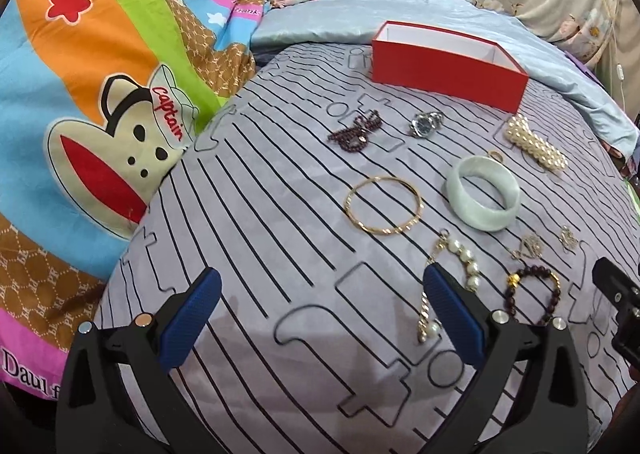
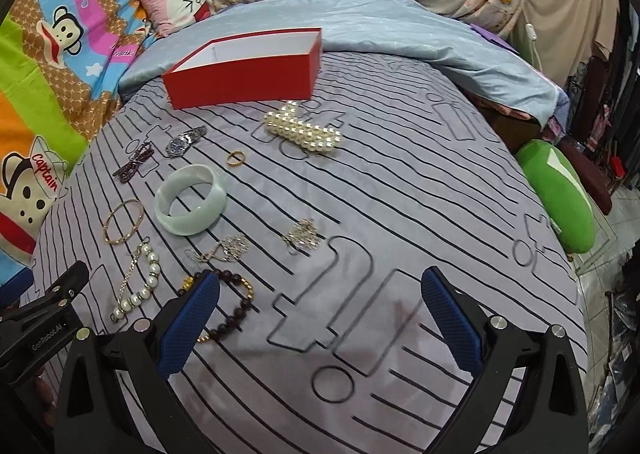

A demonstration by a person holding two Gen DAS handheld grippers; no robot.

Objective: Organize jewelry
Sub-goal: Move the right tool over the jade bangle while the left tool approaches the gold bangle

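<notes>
From the left wrist we see our left gripper (image 1: pixel 320 318) spread wide, holding nothing, above the bed (image 1: pixel 280 254). The jewelry lies loose there: gold bangle (image 1: pixel 383 204), jade bangle (image 1: pixel 483 193), watch (image 1: pixel 426 123), with the open red box (image 1: pixel 448 72) behind them.

From the right wrist, our right gripper (image 2: pixel 320 318) is also wide and holds nothing, the dark bead bracelet (image 2: pixel 236 306) touching its left finger in view.
</notes>
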